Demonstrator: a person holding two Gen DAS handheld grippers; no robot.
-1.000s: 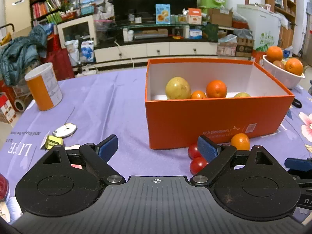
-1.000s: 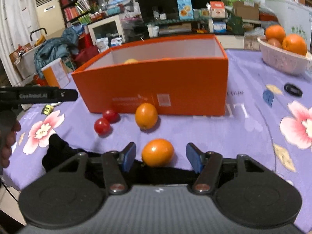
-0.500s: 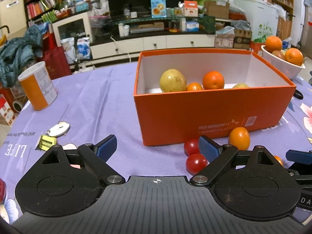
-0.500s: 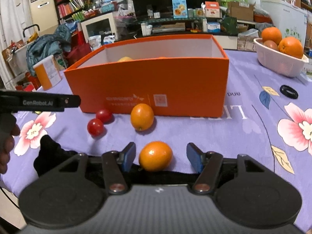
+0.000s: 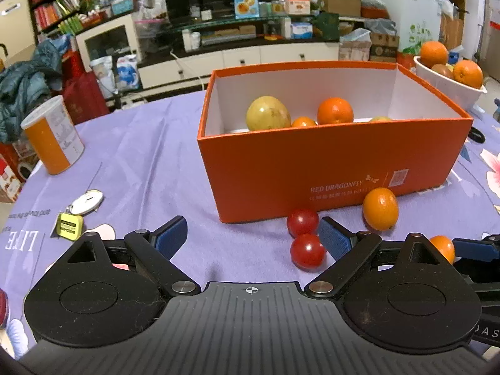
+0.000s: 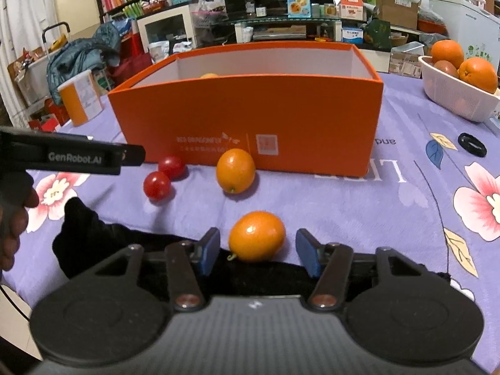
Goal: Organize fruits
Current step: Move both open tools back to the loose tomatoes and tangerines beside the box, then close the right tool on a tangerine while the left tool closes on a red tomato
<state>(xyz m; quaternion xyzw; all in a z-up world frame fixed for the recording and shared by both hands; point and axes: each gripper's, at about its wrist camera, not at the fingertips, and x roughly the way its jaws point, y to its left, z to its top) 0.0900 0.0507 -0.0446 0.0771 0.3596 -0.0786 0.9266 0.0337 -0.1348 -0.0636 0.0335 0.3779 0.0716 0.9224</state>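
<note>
An orange box [image 5: 337, 168] [image 6: 250, 118] on the purple cloth holds a yellow fruit [image 5: 268, 113] and oranges [image 5: 335, 111]. In front of it lie two red tomatoes [image 5: 306, 250] [image 6: 157, 185] and a small orange [image 5: 380, 208] [image 6: 235, 170]. A second small orange [image 6: 257, 236] sits between my right gripper's [image 6: 257, 247] open fingers, untouched; it also shows at the right of the left wrist view [image 5: 443, 247]. My left gripper [image 5: 251, 237] is open and empty, its right finger beside the tomatoes.
A white basket [image 5: 450, 87] [image 6: 453, 93] of oranges stands at the back right. An orange can [image 5: 53, 134] stands at the left, with a white tag and yellow tape measure [image 5: 69, 224] near it. A black ring [image 6: 472, 144] lies right of the box.
Both grippers have drawn back and risen a little, so the box looks farther. The small orange stays between the right fingers, which have not closed.
</note>
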